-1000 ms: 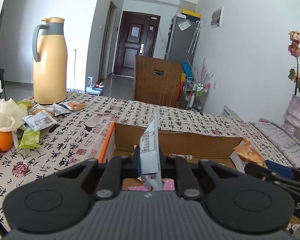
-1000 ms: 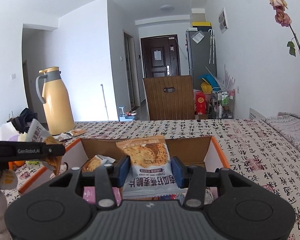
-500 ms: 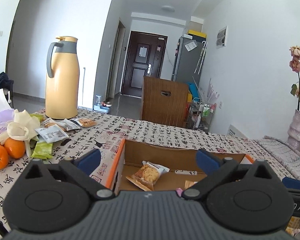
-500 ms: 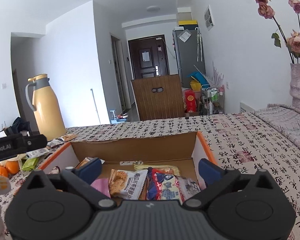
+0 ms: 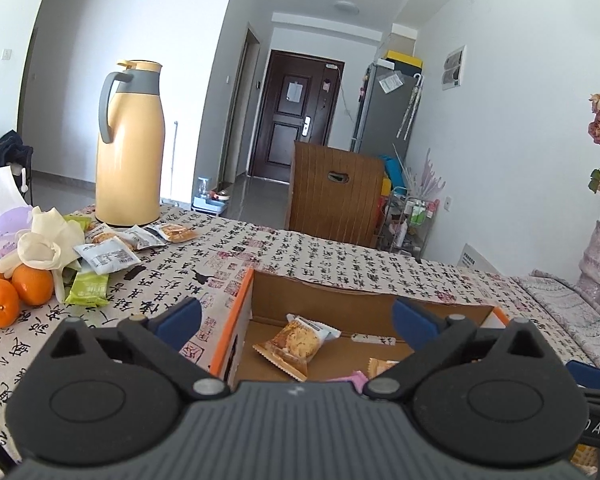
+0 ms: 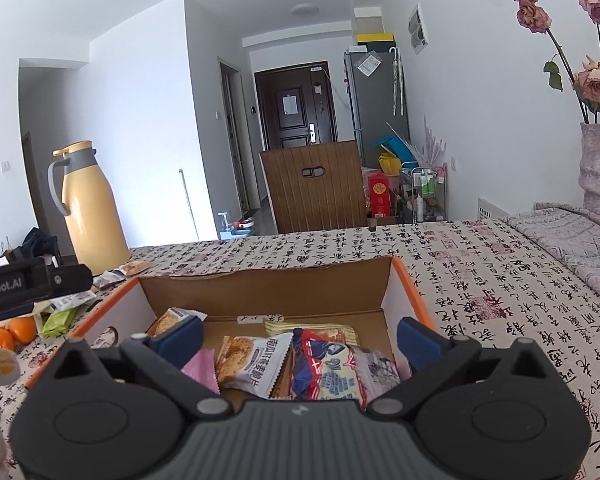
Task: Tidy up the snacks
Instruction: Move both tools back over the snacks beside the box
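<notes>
Left gripper [image 5: 296, 316]: jaws now spread wide and empty; a second ago they pinched a blue-and-white packet upright over the box.
Right gripper [image 6: 298, 334]: also parted and bare; the biscuit bag it clamped has dropped.
Cardboard box [image 6: 268, 292]: centre of both frames, open top.
Biscuit bag [image 6: 252, 360]: lying flat inside, lower centre of the right view, beside a red-and-blue packet [image 6: 328, 364].
Cookie packet [image 5: 296, 338]: on the box floor, centre of the left view.
Loose snacks [image 5: 108, 254]: middle left, beside the yellow jug [image 5: 130, 148] and oranges [image 5: 16, 288].
Released blue packet: probably hidden below the tool; I can't be sure.
Meaning: both drops done; the pile at left waits.
</notes>
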A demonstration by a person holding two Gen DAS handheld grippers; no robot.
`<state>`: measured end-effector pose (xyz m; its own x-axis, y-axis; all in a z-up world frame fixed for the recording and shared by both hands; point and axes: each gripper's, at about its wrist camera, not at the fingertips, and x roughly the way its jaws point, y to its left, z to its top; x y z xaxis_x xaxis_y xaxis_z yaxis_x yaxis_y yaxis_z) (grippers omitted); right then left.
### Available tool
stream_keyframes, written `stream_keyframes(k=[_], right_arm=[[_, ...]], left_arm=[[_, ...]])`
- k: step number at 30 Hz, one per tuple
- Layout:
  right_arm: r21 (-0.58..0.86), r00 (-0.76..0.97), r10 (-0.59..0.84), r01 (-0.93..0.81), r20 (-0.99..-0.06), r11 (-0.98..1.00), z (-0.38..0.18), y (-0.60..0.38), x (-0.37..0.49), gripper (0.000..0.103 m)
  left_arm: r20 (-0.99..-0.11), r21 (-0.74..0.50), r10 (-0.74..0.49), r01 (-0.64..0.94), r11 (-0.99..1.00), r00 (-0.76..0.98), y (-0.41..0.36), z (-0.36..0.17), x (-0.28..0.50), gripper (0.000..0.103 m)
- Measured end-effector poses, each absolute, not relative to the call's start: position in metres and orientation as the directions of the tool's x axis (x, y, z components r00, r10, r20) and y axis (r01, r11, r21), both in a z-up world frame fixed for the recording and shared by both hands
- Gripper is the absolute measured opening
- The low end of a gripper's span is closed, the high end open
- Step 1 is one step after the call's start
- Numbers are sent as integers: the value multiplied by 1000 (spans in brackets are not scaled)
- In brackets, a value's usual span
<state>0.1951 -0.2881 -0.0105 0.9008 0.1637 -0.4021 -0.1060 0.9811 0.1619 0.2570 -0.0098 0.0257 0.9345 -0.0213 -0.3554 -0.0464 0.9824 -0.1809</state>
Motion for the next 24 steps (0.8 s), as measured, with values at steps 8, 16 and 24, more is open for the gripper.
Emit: stream_keyframes(k=[8,16,24], right_arm=[[139,909,152,-106,-388,985,7,-289,168,103],[133,904,147,-102,-401,986,8,-290,125,103],[122,902,164,-125,-400,985,9,-285,76,103]], left_arm=[[-345,-173,-27,-36,984,938,-7,44,232,103],[-357,-180,-27,-41,983,934,5,48,190,103],[-393,-167,-47,-22,986,918,13,36,146,103]])
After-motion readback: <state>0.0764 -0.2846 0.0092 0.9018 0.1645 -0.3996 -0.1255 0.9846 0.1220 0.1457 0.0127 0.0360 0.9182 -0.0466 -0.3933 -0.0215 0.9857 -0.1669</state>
